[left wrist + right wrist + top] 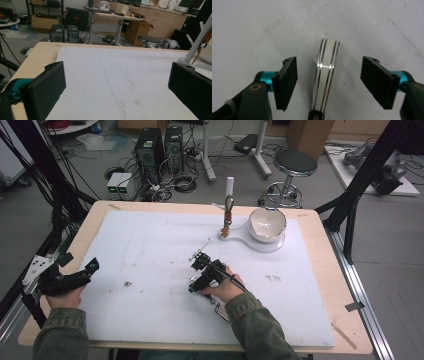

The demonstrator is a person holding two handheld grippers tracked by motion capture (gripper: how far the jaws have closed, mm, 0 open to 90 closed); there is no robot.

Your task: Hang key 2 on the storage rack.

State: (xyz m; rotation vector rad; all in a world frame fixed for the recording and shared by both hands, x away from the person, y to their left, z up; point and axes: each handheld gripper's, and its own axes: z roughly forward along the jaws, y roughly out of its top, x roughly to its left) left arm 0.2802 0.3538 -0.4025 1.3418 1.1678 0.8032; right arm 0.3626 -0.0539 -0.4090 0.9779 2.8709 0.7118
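Between the two black jaws of the right gripper a white bangle with thin silver stripes is seen standing on edge on the white mat, near the middle of the table as the high view gives it. The jaws are about half open and neither pad is seen touching the band; a clear gap is left on both sides, so nothing is held yet.

The bangle is judged to be light, rigid and glossy, so a slip or a roll under an uneven squeeze is to be expected. A hold across the flat striped faces, low and close to the mat, is judged safest, with both pads meeting it squarely; a pinch near the top could tip it over.

From the high view the right gripper is held low over the mat, angled downward and forward, with the right hand behind it and the sleeve coming in from the bottom edge. The left gripper is kept well apart at the table's left edge, its jaws wide open on nothing, pointing level across the mat towards the white stand with hanging keys.
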